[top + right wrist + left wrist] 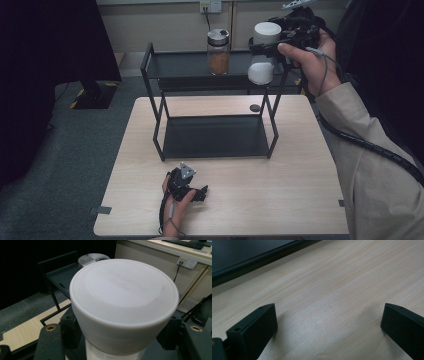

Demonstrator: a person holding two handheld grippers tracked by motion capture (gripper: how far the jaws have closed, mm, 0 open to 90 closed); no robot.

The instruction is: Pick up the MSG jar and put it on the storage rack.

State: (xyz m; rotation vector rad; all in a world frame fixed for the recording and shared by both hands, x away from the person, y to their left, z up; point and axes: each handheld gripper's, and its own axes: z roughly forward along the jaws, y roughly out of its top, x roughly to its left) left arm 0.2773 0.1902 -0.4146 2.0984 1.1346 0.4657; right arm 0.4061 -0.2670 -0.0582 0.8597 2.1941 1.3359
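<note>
Right gripper [272, 46] is clamped on the neck of a white bottle [262, 70], just under its broad white cap [124, 298]; the black jaws press in from both sides in the right gripper view. The bottle hangs upright in the grip, over the right end of the top tier of the black shelf rack [155, 70] (whether its base touches the tier, cannot tell from the high view). Faint raised lettering on the cap, too soft to read.

A glass jar [218, 52] with a metal lid and orange-brown contents stands on the same top tier, left of the bottle and apart from it. The lower tier of the rack sits on the light wood table [300, 165].

Left gripper [200, 193] rests low on the near part of the table, in front of the rack. Its jaws stand wide apart with nothing between them, just bare wood.
</note>
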